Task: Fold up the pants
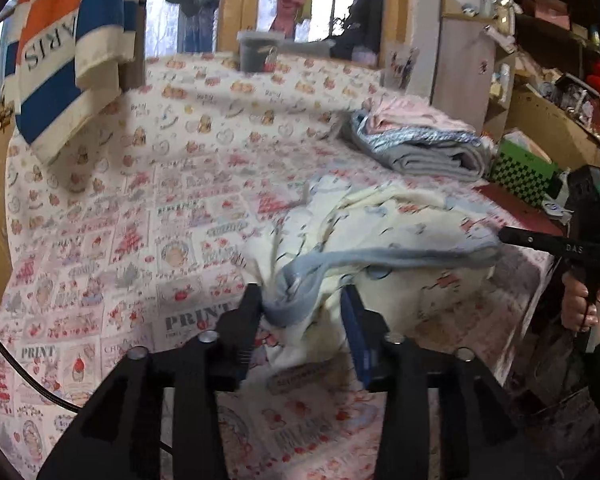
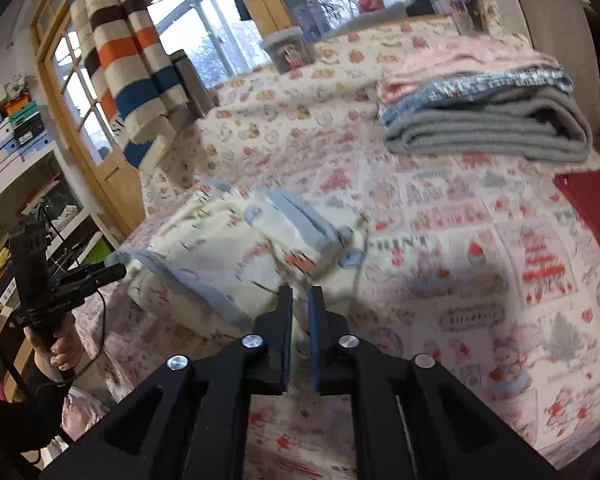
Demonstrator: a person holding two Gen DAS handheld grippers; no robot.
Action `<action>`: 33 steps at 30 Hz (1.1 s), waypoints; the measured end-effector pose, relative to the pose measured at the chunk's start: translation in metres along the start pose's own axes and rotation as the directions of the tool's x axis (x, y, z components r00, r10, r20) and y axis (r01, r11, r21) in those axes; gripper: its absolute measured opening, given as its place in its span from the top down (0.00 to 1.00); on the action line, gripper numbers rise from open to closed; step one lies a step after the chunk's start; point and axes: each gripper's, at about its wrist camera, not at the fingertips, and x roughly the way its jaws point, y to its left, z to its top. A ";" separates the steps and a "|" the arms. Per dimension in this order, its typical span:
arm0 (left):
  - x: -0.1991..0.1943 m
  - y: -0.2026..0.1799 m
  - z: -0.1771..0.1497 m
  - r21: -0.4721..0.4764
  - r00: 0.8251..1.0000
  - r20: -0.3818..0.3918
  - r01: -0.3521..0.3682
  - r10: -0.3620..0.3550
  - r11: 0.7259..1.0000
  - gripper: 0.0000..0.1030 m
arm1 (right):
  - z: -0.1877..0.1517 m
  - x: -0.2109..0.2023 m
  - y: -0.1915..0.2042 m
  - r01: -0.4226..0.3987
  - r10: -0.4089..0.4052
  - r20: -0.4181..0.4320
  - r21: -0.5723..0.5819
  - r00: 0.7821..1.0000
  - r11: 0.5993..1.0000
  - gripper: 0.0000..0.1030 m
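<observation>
The pants are cream with small prints and a pale blue waistband, lying bunched on the patterned bedspread. My left gripper has its jaws spread around a bunched end of the blue waistband, gripping nothing. My right gripper has its jaws nearly together on a fold of cream pants fabric. In the left wrist view the right gripper holds the far end of the waistband. In the right wrist view the left gripper sits at the waistband's left end.
A stack of folded clothes, pink, blue-patterned and grey, lies at the back right of the bed and also shows in the right wrist view. A striped towel hangs at the left. A red book lies at the right edge.
</observation>
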 end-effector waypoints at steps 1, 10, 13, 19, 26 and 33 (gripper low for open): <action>-0.003 -0.002 0.002 0.007 1.000 0.010 -0.006 0.006 1.000 0.55 | 0.003 -0.001 0.003 -0.005 0.005 0.008 -0.008 1.000 1.000 0.78; 0.007 0.006 0.006 -0.033 0.999 -0.008 -0.044 0.044 0.999 0.47 | -0.011 0.006 0.037 0.017 -0.019 -0.016 -0.115 1.000 0.993 0.57; 0.019 0.008 0.001 -0.031 0.997 -0.051 -0.056 0.055 0.998 0.47 | -0.017 0.020 0.038 0.010 -0.015 -0.046 -0.107 0.999 0.994 0.61; 0.017 0.012 -0.003 -0.086 0.998 -0.017 -0.062 0.061 0.994 0.77 | -0.016 0.024 0.023 -0.011 0.011 0.001 -0.007 1.000 1.000 0.92; -0.004 0.007 -0.009 -0.151 0.997 0.066 -0.017 0.027 0.988 0.91 | -0.018 -0.005 0.015 0.012 -0.019 0.096 0.076 0.995 0.997 0.96; 0.001 -0.002 -0.023 -0.124 0.999 0.007 -0.043 0.045 0.991 0.92 | -0.019 -0.013 0.016 0.055 -0.061 0.077 0.087 0.995 0.995 0.96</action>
